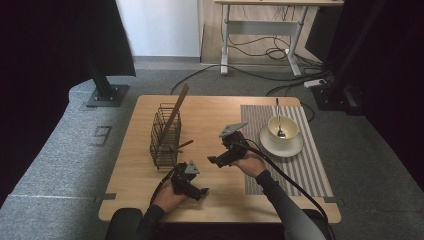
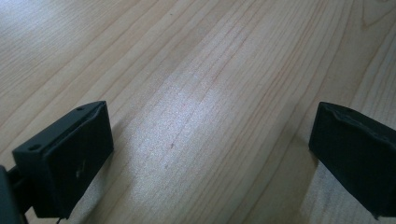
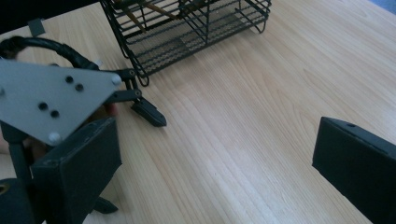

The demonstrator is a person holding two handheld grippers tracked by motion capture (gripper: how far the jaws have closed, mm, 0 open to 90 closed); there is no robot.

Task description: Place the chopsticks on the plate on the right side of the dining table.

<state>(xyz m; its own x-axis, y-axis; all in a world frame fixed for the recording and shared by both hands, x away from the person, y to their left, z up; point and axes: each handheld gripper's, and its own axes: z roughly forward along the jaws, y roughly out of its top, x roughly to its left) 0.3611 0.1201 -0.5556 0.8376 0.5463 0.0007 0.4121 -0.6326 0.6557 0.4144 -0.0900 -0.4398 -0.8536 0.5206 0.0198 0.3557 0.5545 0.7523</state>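
I hold two grippers over the desk (image 1: 150, 185), one in each hand. My left gripper (image 1: 192, 187) sits near the front edge, just in front of the wire basket (image 1: 165, 137), and in the left gripper view its jaws stand wide apart with bare wood between them and nothing held. My right gripper (image 1: 220, 159) hovers near the middle of the desk, left of the striped mat (image 1: 310, 170); in the right gripper view its jaws are also spread wide and empty, looking toward the basket's foot (image 3: 196, 32) and my other gripper (image 3: 140, 109). There is one basket, standing toward the left edge, and I count two brown sticks in it: a long one (image 1: 176, 111) leaning up out of the top, and a shorter one (image 1: 183, 145) poking out of its right side low down. Whether more lie inside I cannot tell through the mesh. On the mat, toward the right edge, stands one cup (image 1: 283, 131) on one saucer (image 1: 295, 148), with one spoon (image 1: 278, 117) standing in the cup; its bowl is hard to make out. In the right gripper view the basket's top is cut off by the frame.
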